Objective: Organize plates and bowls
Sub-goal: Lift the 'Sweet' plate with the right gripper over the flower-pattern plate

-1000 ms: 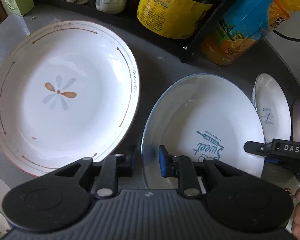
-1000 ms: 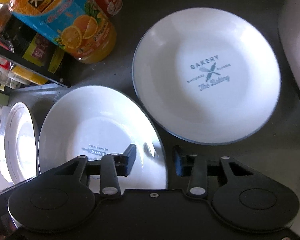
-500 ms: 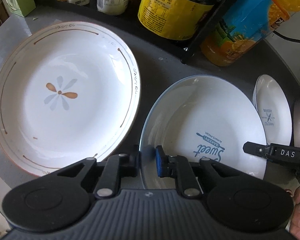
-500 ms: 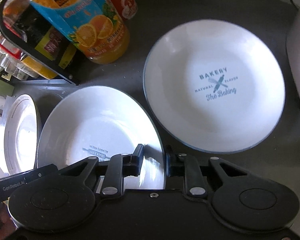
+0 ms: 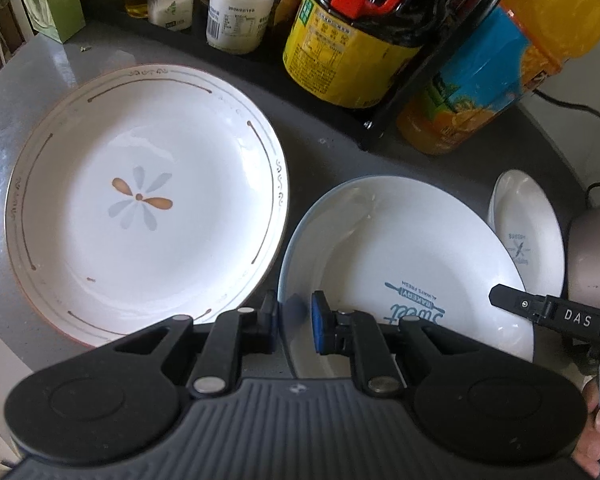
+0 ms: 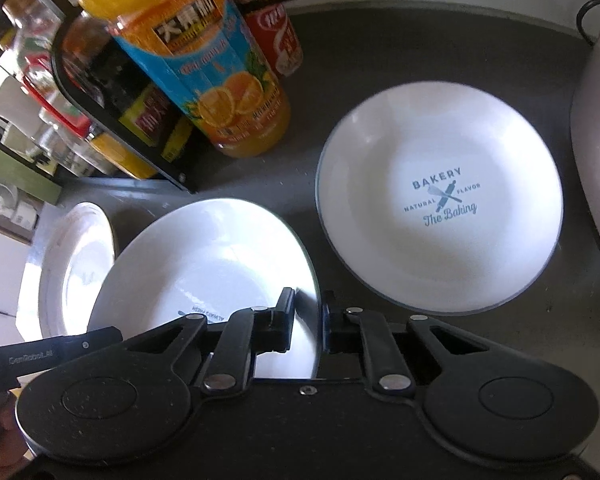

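Note:
A white blue-rimmed "Sweet" bowl [image 5: 404, 264] sits mid-counter; it also shows in the right wrist view [image 6: 204, 264]. My left gripper [image 5: 296, 316] is shut on its left rim, one pad inside and one outside. My right gripper [image 6: 309, 316] is shut on its right rim. A large flower plate [image 5: 144, 200] lies to the left, seen edge-on in the right wrist view [image 6: 76, 264]. A white "Bakery" bowl [image 6: 440, 216] lies to the right, also in the left wrist view [image 5: 528, 232].
A black rack [image 5: 432, 64] with sauce bottles and jars lines the back. An orange juice bottle [image 6: 220, 92] and a red can [image 6: 278, 36] stand behind the bowls. A grey appliance [image 6: 596, 176] stands at the right edge, with cables behind it.
Both grippers have closed from open onto the opposite rims of the "Sweet" bowl. Both views have pulled back slightly, showing more of the counter behind.

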The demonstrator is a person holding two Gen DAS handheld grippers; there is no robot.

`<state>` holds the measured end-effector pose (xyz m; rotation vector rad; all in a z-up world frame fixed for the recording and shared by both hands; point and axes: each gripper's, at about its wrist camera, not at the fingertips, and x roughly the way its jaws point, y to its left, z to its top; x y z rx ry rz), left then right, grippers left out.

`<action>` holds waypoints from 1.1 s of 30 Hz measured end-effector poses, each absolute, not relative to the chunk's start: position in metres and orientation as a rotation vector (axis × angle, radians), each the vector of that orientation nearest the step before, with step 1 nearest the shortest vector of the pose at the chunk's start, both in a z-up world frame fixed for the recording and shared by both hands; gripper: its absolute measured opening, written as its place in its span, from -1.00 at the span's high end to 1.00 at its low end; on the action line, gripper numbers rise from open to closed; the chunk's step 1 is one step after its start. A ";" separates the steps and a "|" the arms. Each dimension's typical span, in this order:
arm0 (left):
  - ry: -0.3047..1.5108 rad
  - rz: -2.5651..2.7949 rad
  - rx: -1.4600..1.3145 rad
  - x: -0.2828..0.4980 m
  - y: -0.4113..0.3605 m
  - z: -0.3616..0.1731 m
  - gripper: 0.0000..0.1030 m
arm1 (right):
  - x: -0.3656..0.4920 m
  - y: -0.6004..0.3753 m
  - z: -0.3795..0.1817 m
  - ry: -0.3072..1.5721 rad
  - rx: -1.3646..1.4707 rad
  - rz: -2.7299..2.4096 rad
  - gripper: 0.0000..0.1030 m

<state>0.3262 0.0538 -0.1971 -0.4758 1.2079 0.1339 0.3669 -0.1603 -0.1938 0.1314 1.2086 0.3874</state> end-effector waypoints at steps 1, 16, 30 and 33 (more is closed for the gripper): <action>1.203 0.133 -0.480 0.326 0.055 -0.195 0.71 | 0.366 -0.162 -0.192 1.204 0.140 0.391 0.76; 1.141 0.111 -0.512 0.314 0.072 -0.168 0.71 | 0.352 -0.151 -0.171 1.154 0.165 0.417 0.77; 1.115 0.122 -0.547 0.295 0.107 -0.161 0.79 | 0.337 -0.121 -0.164 1.148 0.184 0.448 0.80; 1.105 0.128 -0.564 0.291 0.119 -0.160 0.81 | 0.335 -0.109 -0.165 1.157 0.180 0.459 0.80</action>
